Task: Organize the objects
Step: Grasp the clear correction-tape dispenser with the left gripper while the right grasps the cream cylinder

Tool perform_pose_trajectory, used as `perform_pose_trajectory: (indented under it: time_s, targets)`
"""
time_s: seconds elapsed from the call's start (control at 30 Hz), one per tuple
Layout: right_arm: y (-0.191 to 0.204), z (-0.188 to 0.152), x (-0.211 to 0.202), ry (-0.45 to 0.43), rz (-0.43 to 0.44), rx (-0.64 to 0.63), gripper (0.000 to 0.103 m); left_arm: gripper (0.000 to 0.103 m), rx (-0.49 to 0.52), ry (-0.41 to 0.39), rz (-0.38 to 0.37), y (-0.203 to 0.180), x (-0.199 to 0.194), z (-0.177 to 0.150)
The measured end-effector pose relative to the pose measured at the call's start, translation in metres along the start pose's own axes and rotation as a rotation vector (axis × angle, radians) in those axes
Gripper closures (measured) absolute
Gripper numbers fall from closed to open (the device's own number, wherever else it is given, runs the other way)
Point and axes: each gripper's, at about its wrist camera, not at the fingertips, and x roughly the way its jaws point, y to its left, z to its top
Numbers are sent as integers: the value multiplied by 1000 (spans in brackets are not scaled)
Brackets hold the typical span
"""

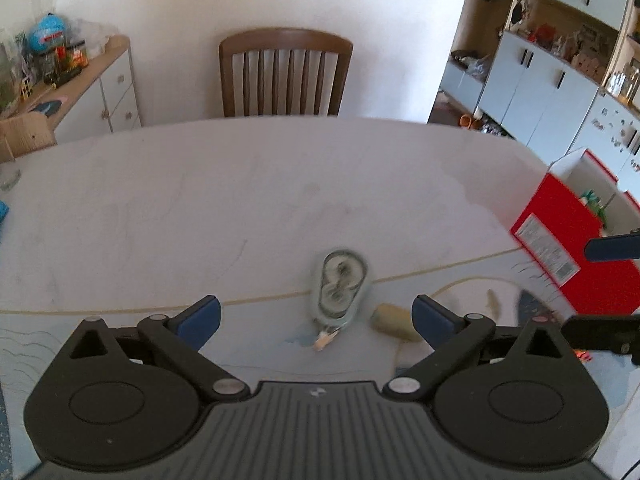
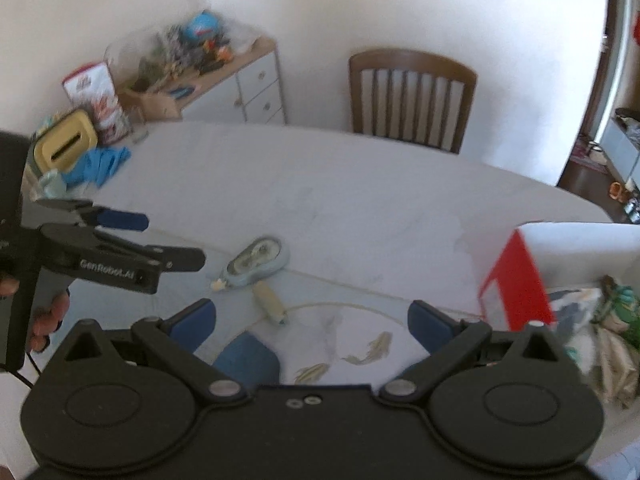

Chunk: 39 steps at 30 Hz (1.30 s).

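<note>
**Item: correction-tape dispenser, awaiting pickup**

Left gripper [image 1: 316, 316]: jaws wide apart, empty. Right gripper [image 2: 310, 322]: jaws apart, empty. Dispenser [image 1: 339, 287] on table [image 1: 160, 216], 12 o'clock of left gripper; red box [image 1: 576, 248] at 2 o'clock. Straddle its narrow sides squarely before closing.

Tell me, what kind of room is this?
Probably a dining room in someone's home. There is a big table with a wooden chair behind it, a cluttered sideboard by the wall, and tall cupboards through the doorway.

Red box [image 1: 560, 216], pale-blue tape dispenser [image 1: 339, 286]
</note>
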Motion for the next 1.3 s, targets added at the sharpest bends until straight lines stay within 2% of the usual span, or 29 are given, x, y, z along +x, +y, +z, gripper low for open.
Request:
perform_pose_trajectory:
  time_s: [0.17, 0.33, 0.73, 0.83, 0.93, 1.0, 1.07, 1.2, 1.27, 1.3]
  targets:
    - [14, -4, 30, 46, 4, -82, 3, 1, 8, 21, 31, 8, 25, -2]
    - [22, -7, 57, 68, 28, -131, 4, 1, 19, 33, 19, 8, 48, 3]
    - [22, -10, 115, 142, 58, -113, 27, 1, 36, 61, -19, -7, 89, 12]
    - [25, -10, 119, 117, 59, -113, 29, 1, 47, 57, -25, -8, 93, 11]
    - [28, -10, 119, 98, 67, -124, 37, 3, 65, 40, -12, -11, 94, 11]
    - [31, -10, 120, 89, 65, -139, 42, 10, 68, 34, -21, -13, 94, 10]
    - [33, -11, 119, 81, 67, -146, 49, 23, 71, 35, -23, -13, 95, 11]
    - [35, -11, 118, 72, 64, -151, 55, 35, 77, 35, -44, -15, 95, 10]
    - [36, -11, 118, 67, 59, -155, 63, 46, 87, 37, -56, -19, 95, 10]
    - [37, -10, 118, 65, 55, -158, 65, 48, 91, 37, -63, -20, 95, 9]
